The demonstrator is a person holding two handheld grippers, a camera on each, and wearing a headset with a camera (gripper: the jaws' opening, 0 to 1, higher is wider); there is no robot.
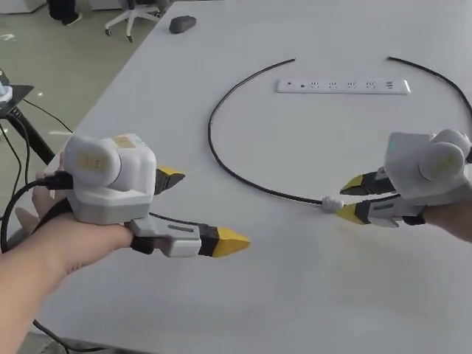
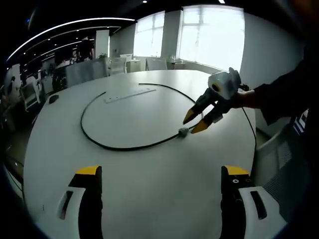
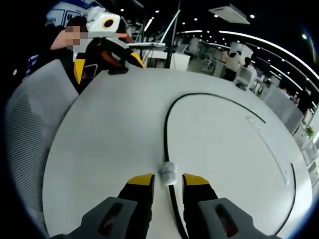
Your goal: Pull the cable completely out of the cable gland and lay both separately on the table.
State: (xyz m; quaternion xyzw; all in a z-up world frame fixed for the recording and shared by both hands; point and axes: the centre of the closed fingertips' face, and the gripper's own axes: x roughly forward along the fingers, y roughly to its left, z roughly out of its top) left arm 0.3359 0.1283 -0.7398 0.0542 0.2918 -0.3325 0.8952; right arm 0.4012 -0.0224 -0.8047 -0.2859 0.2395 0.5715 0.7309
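A long black cable (image 1: 214, 150) curves in a wide loop across the white table (image 1: 295, 287). A small white cable gland (image 1: 331, 203) sits on it near the right. My right gripper (image 1: 348, 198) is open, its yellow tips either side of the cable just behind the gland (image 3: 168, 172); the cable (image 3: 165, 129) runs back between the jaws of the right gripper (image 3: 168, 180). My left gripper (image 1: 200, 209) hovers open over bare table to the left, well away from the cable. From the left gripper (image 2: 161, 172), the gland (image 2: 183, 132) and right gripper (image 2: 198, 121) lie ahead.
A white power strip (image 1: 343, 86) lies inside the cable loop at the back. A dark mouse (image 1: 182, 23) rests near the far left table edge, with an office chair (image 1: 133, 15) beyond. The table's left edge runs diagonally beside my left hand.
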